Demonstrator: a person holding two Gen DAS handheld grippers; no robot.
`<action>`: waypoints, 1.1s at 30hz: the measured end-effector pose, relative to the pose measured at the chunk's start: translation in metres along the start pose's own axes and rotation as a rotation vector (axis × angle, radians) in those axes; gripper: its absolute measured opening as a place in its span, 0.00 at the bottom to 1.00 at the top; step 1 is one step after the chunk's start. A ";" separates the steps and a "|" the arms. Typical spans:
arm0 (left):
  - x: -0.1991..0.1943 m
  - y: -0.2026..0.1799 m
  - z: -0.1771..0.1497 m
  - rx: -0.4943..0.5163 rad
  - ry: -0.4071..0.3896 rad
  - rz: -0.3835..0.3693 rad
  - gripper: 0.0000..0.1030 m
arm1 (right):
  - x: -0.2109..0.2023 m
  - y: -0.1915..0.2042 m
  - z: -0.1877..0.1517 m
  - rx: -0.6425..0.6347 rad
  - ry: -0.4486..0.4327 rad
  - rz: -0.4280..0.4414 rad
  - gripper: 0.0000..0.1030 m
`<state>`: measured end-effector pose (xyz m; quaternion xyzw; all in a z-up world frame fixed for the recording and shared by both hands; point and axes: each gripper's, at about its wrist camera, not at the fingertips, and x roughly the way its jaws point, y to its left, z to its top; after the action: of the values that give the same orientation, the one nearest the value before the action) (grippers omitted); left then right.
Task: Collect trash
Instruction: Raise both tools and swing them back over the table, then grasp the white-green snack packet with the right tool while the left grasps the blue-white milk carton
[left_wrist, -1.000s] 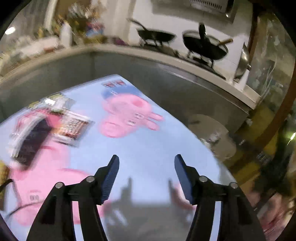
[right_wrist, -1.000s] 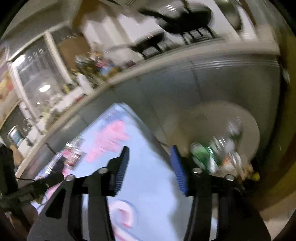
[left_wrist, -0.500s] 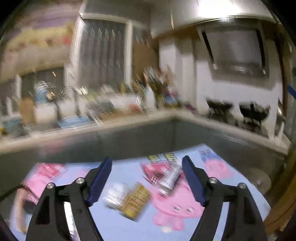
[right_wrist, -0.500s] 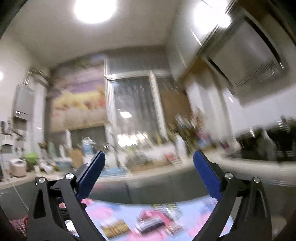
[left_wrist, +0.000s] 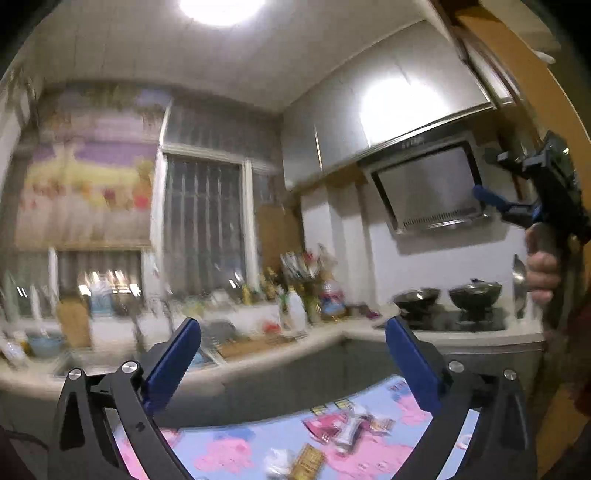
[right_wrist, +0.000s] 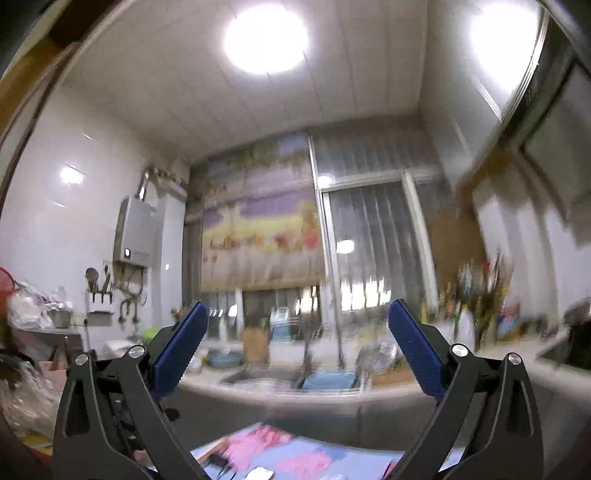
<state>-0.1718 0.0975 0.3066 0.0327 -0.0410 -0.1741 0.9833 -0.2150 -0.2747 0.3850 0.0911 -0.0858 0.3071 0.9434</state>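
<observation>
The left gripper fingers are spreading wider, nothing between them; the right gripper fingers are standing wide, gripping nothing. Snack wrappers are lying on the cartoon-print surface at the lower middle of the frame. Beyond, a sink and woks are sitting along the counter.

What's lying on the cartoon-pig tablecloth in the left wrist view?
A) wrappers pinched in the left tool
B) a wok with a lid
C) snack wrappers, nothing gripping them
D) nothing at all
C: the snack wrappers lie on the tablecloth low in the frame, while the left tool points level above them, its jaws opening with nothing between them.
</observation>
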 end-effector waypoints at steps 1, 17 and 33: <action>0.017 0.000 -0.019 -0.029 0.050 -0.005 0.97 | 0.016 -0.013 -0.015 0.031 0.063 -0.014 0.94; 0.236 0.005 -0.245 -0.184 0.635 -0.041 0.88 | 0.224 -0.327 -0.324 0.310 0.966 -0.470 0.43; 0.339 -0.022 -0.340 -0.150 0.872 -0.146 0.70 | 0.306 -0.435 -0.472 0.386 1.175 -0.398 0.40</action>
<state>0.1693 -0.0233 -0.0096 0.0346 0.3924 -0.2156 0.8935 0.3375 -0.3417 -0.0571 0.0900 0.5197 0.1351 0.8388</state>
